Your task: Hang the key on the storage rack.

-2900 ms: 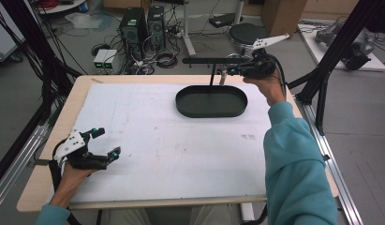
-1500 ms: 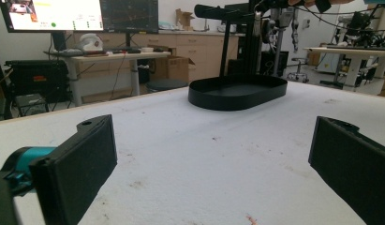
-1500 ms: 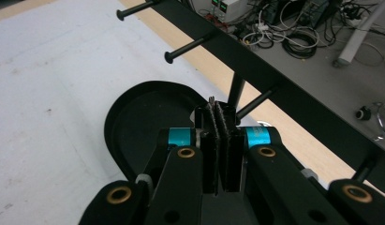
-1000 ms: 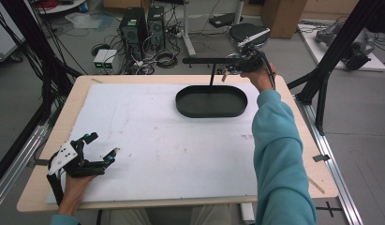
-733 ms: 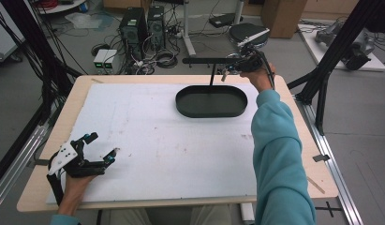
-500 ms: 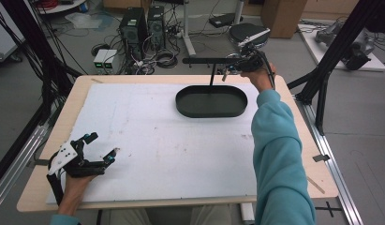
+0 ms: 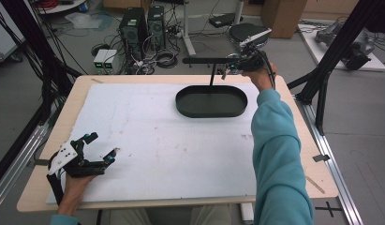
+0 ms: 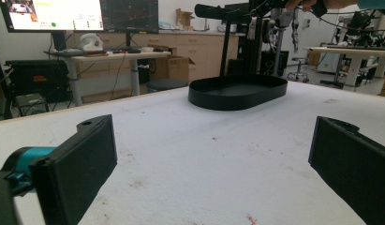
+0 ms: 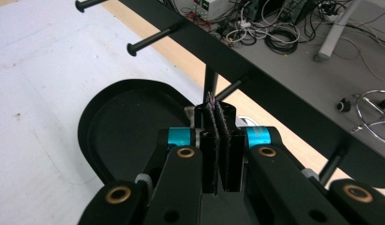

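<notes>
Backed by a cable-strewn lab floor, the black peg stand (image 7: 211,77) at the worktop's (image 7: 148,140) far edge is judged stiff, light and tippy, best gripped at its post; the right gripper's (image 7: 231,66) fingers are closed beside its bar, the left gripper's (image 7: 102,145) spread wide.

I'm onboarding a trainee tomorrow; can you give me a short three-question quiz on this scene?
1. True or false: the left tool has its jaws wide apart above the white table cover.
2. What does the right tool hover beside? A) the black rack's bar B) a monitor C) a box
3. What shape is the black tray?

Key: 1 true; 2 A; 3 oval.
</notes>
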A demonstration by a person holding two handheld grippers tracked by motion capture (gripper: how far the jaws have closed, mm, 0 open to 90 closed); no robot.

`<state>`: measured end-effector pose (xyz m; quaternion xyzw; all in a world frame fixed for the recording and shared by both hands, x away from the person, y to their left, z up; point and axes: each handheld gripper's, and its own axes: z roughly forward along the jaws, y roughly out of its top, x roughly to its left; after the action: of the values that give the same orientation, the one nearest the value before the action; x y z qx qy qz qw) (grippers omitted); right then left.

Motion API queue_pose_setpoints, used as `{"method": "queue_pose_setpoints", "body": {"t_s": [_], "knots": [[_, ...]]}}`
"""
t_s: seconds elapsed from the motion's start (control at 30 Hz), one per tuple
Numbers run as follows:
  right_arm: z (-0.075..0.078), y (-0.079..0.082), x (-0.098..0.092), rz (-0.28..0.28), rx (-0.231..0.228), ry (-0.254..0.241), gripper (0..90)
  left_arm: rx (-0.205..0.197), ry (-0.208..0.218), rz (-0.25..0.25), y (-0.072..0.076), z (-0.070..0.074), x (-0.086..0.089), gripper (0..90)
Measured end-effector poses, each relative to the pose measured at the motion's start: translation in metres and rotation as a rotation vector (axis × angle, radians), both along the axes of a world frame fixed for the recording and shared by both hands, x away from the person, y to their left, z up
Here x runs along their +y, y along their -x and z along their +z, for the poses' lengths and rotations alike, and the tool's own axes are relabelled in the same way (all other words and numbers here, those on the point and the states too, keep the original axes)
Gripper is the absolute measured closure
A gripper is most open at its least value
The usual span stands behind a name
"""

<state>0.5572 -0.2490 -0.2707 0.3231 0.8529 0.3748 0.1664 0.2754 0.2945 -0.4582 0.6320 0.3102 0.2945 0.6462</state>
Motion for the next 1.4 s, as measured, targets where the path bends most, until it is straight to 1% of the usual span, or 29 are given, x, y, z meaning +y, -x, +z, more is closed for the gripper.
{"method": "queue_pose_setpoints", "body": {"t_s": [0.03, 0.07, 0.13, 0.2, 0.23, 0.3, 0.37, 0.43, 0.53, 0.6, 0.67, 0.7, 0.73, 0.77, 0.8, 0.83, 0.87, 0.9, 0.93, 0.97, 1.0, 1.03, 1.07, 1.13, 1.17, 1.2, 1.3, 1.33, 1.4], "knots": [[0.0, 0.001, 0.0, -0.009, 0.011, -0.005, 88.4, 0.0, 0.0, 0.0, 0.0, 0.0, 0.0, 1.7], [0.0, -0.001, -0.001, 0.001, -0.003, -0.006, 88.2, 0.001, 0.0, 0.0, 0.0, 0.0, 0.0, 1.7], [-0.001, -0.001, 0.0, -0.009, 0.004, -0.004, 88.0, 0.0, 0.0, 0.0, 0.0, 0.0, 0.0, 1.7], [-0.002, -0.002, 0.0, -0.007, -0.005, 0.006, 87.3, 0.0, 0.0, 0.0, 0.0, 0.0, 0.0, 1.7], [-0.003, -0.002, 0.0, -0.019, 0.0, 0.004, 89.2, 0.0, 0.0, 0.0, 0.0, 0.0, 0.0, 1.7], [-0.002, -0.003, -0.002, -0.03, -0.014, -0.006, 89.2, 0.0, 0.002, 0.001, 0.0, 0.0, 0.0, 1.7], [-0.002, -0.003, -0.004, -0.03, -0.015, -0.02, 88.7, 0.006, 0.001, 0.003, 0.0, 0.0, 0.0, 1.7], [-0.002, -0.001, -0.005, -0.032, -0.011, -0.016, 87.6, 0.007, 0.006, 0.005, -0.001, 0.0, 0.0, 1.7], [-0.001, 0.004, -0.006, -0.037, -0.002, -0.023, 83.1, 0.01, 0.007, 0.003, -0.001, 0.0, 0.0, 1.7], [0.0, 0.008, -0.008, -0.039, -0.033, -0.041, 75.9, 0.01, 0.003, 0.004, -0.001, 0.0, 0.0, 1.7], [0.001, 0.014, -0.01, -0.04, -0.032, -0.07, 71.5, 0.011, 0.004, 0.003, -0.001, 0.0, 0.001, 1.6], [0.001, 0.021, -0.011, -0.046, -0.033, -0.086, 66.3, 0.009, 0.011, 0.004, -0.001, 0.0, 0.0, 1.7], [0.0, 0.022, -0.013, -0.024, -0.069, -0.094, 56.3, 0.008, 0.006, 0.004, -0.001, 0.0, 0.0, 1.7], [0.0, 0.028, -0.014, -0.022, -0.058, -0.122, 44.8, 0.011, 0.004, 0.005, -0.001, 0.0, 0.0, 1.7], [0.0, 0.032, -0.013, -0.021, -0.027, -0.142, 32.4, 0.011, 0.004, 0.004, -0.001, 0.0, 0.0, 1.7], [0.002, 0.036, -0.012, -0.028, -0.011, -0.142, 17.0, 0.011, 0.01, 0.003, -0.001, 0.0, 0.0, 1.7], [0.004, 0.042, -0.009, -0.055, -0.01, -0.128, 4.7, 0.012, 0.012, 0.002, -0.001, 0.0, 0.0, 1.7], [0.005, 0.049, -0.005, -0.079, -0.022, -0.104, 0.6, 0.012, 0.01, 0.004, -0.001, 0.0, 0.0, 1.7], [0.007, 0.057, -0.003, -0.072, -0.047, -0.09, 0.6, 0.014, 0.011, 0.003, -0.001, 0.0, 0.0, 1.7], [0.008, 0.068, -0.002, -0.055, -0.091, -0.11, 0.6, 0.016, 0.012, 0.004, -0.001, 0.0, 0.0, 1.7], [0.009, 0.078, -0.001, -0.036, -0.11, -0.141, 0.6, 0.018, 0.014, 0.004, -0.002, 0.0, 0.0, 1.7], [0.009, 0.088, 0.0, -0.031, -0.128, -0.18, 0.6, 0.02, 0.014, 0.004, -0.002, 0.0, 0.001, 1.7], [0.009, 0.097, 0.0, -0.026, -0.121, -0.216, 0.5, 0.018, 0.016, 0.002, -0.002, 0.0, 0.001, 1.7], [0.006, 0.117, 0.001, -0.002, -0.139, -0.252, 0.5, 0.015, 0.013, 0.002, -0.001, 0.0, 0.001, 1.7], [0.003, 0.125, 0.0, 0.01, -0.152, -0.255, 0.5, 0.013, 0.013, 0.003, -0.001, 0.0, 0.001, 1.7], [0.0, 0.135, 0.0, 0.018, -0.153, -0.261, 0.5, 0.013, 0.013, 0.003, -0.001, 0.0, 0.0, 1.7], [-0.011, 0.155, -0.004, 0.044, -0.175, -0.278, 0.5, 0.012, 0.014, 0.006, -0.001, 0.0, 0.0, 1.7], [-0.016, 0.161, -0.006, 0.045, -0.177, -0.296, 0.5, 0.013, 0.014, 0.007, -0.001, 0.0, 0.0, 1.7], [-0.028, 0.171, -0.012, 0.045, -0.203, -0.327, 0.5, 0.007, 0.006, 0.014, 0.0, 0.0, 0.0, 1.7]]}}
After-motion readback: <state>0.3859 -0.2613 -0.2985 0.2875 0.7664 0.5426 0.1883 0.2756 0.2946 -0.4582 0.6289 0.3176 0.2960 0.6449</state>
